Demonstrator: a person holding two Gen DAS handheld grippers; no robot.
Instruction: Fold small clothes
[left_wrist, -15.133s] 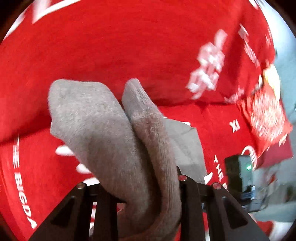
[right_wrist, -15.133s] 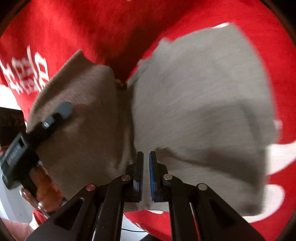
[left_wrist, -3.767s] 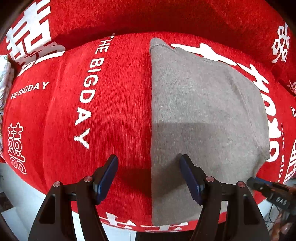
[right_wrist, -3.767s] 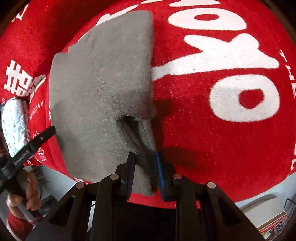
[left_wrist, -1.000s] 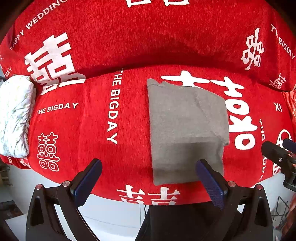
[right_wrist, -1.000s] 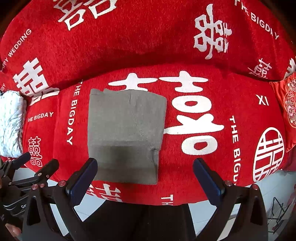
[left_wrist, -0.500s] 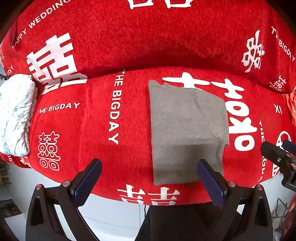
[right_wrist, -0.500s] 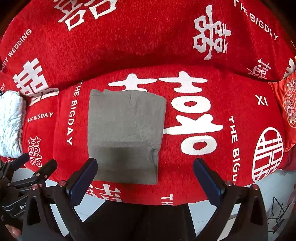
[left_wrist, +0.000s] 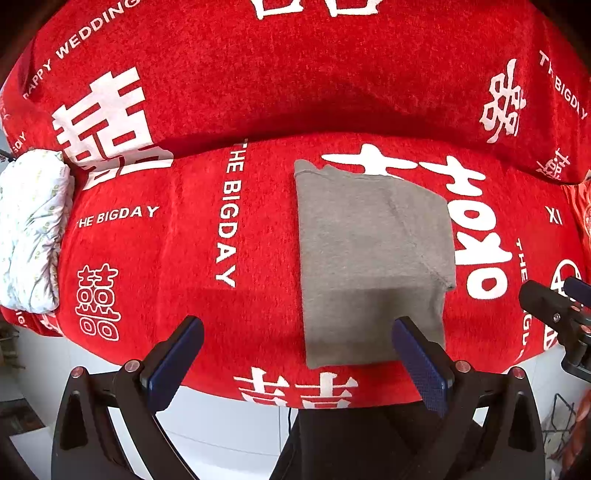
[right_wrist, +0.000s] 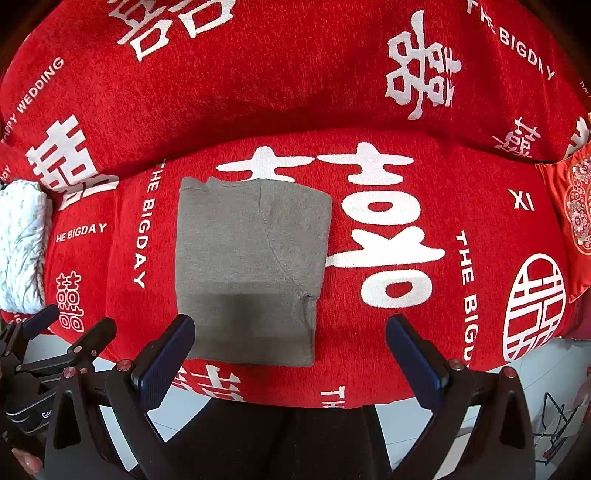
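A grey knitted garment lies folded into a flat rectangle on the red seat cushion, near its front edge. My left gripper hovers open above the cushion's front edge, and its right finger overlaps the garment's near right corner in the view. My right gripper is also open and held back, with its left finger over the garment's near left corner in the view. Neither holds anything.
A red sofa backrest with white lettering rises behind the seat. A white patterned bundle sits at the left end, a red embroidered cushion at the right. White floor lies below the front edge.
Over the last second almost nothing moved; both grippers stay open and drawn back. Earlier the right gripper held the grey garment's edge, and it has since let go.
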